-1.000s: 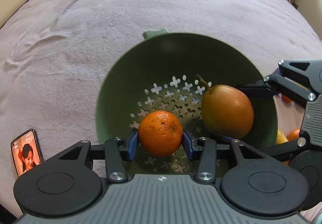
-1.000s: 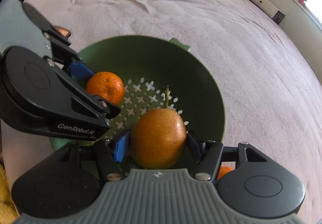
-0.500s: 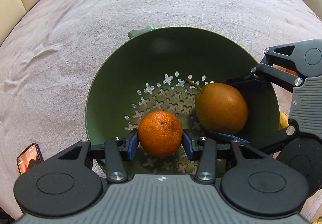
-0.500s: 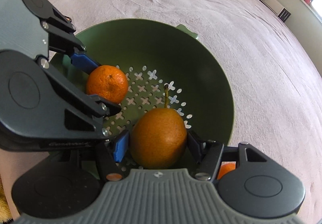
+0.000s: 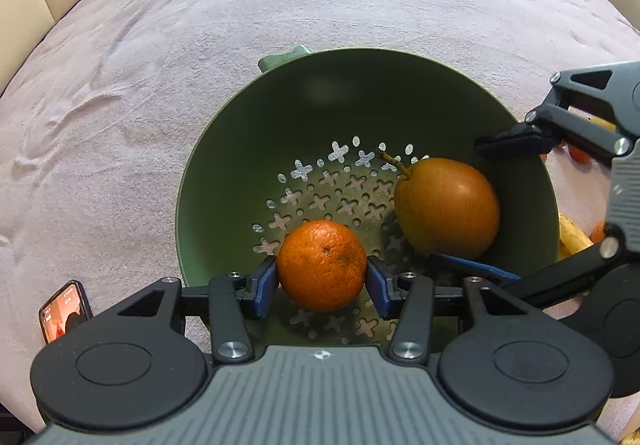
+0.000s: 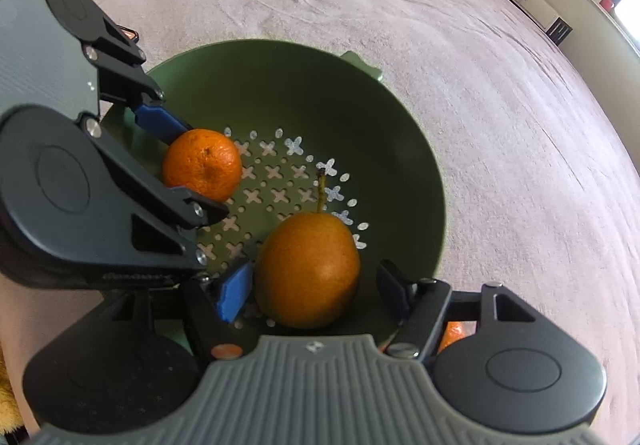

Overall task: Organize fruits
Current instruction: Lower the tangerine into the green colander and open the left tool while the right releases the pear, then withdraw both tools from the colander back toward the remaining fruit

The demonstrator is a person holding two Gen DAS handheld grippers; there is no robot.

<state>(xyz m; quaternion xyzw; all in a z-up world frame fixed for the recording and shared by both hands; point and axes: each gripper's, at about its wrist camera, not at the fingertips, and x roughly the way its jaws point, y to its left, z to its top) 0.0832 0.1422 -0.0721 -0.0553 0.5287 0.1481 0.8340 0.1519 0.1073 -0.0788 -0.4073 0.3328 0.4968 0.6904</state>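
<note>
The fingers point(image 5: 265, 287) of the left gripper point(image 5: 322, 285) pinch the orange point(image 5: 322, 265) from both sides, their blue pads pressed to its skin, and hold it low inside the green colander point(image 5: 240, 149), just over the perforated bottom; whether it already rests on that bottom cannot be told. The fingers point(image 6: 235, 291) of the right gripper point(image 6: 316, 289) stand spread around the pear point(image 6: 307, 269): a clear gap shows at the dark finger on its right side, while the blue pad on the other side sits just beside it, perhaps touching. The pear appears to lie on the colander floor on its own, stem pointing away from the camera. The colander sits on a pinkish bed cover point(image 5: 200, 25), with a phone point(image 5: 64, 311) lying near its left side. Judged from this, the pear is delivered and the orange is one release away from joining it. More remains: a banana point(image 5: 574, 237) and bits of other orange fruit point(image 5: 578, 155) show beyond the right rim, outside the colander, so further trips look likely.
</note>
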